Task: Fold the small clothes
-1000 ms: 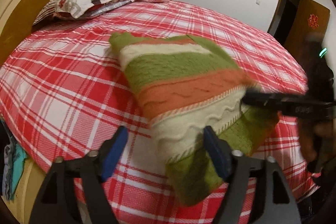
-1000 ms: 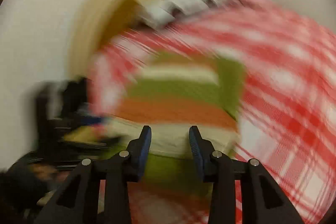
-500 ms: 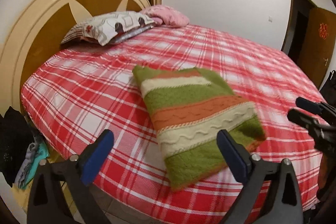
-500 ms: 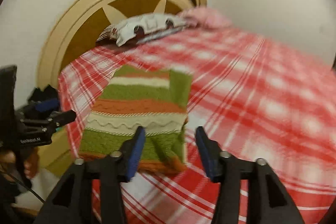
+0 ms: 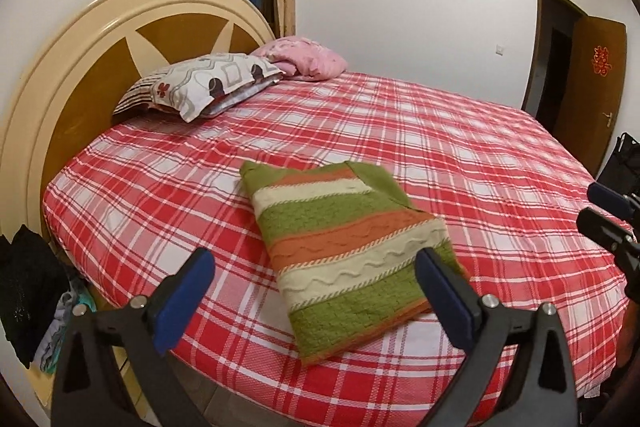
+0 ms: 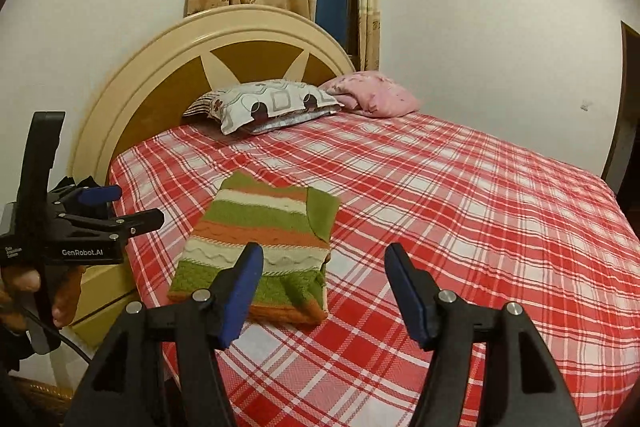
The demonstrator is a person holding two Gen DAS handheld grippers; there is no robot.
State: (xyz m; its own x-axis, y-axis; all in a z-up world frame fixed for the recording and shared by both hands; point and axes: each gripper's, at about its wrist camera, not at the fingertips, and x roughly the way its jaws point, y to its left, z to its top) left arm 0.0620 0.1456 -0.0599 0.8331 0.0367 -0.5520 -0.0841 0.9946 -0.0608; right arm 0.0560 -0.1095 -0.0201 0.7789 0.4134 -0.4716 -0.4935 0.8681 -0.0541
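Bed (image 5: 460,155): red-and-white plaid cover, round cream-and-brown headboard (image 5: 80,75); landmark for every entry below.

Pillows: patterned pillow (image 5: 208,83) and pink pillow (image 5: 308,57), side by side at the bed's head against the headboard, well apart from the work.

Sweater (image 5: 352,255): striped knit in green, orange and cream, folded to a compact rectangle, lying flat near the bed's front edge. Likely set there because that edge is within easy reach; the fold looks finished.

Left gripper (image 5: 316,291): held clear above the bed's front edge, jaws at full spread, nothing between the pads. Seen from the right side (image 6: 120,205), a hand (image 6: 28,291) holds its handle.

Right gripper (image 6: 324,291): also off the bed's front edge, jaws moderately spread and empty; they have just been opening.

Change since a second ago: then both grippers sat low and close on the sweater's near end, the left's jaws narrower and the right's nearly closed. Both have since let go and drawn back and upward, so more of the bed shows. The sweater lies flatter and squarer.
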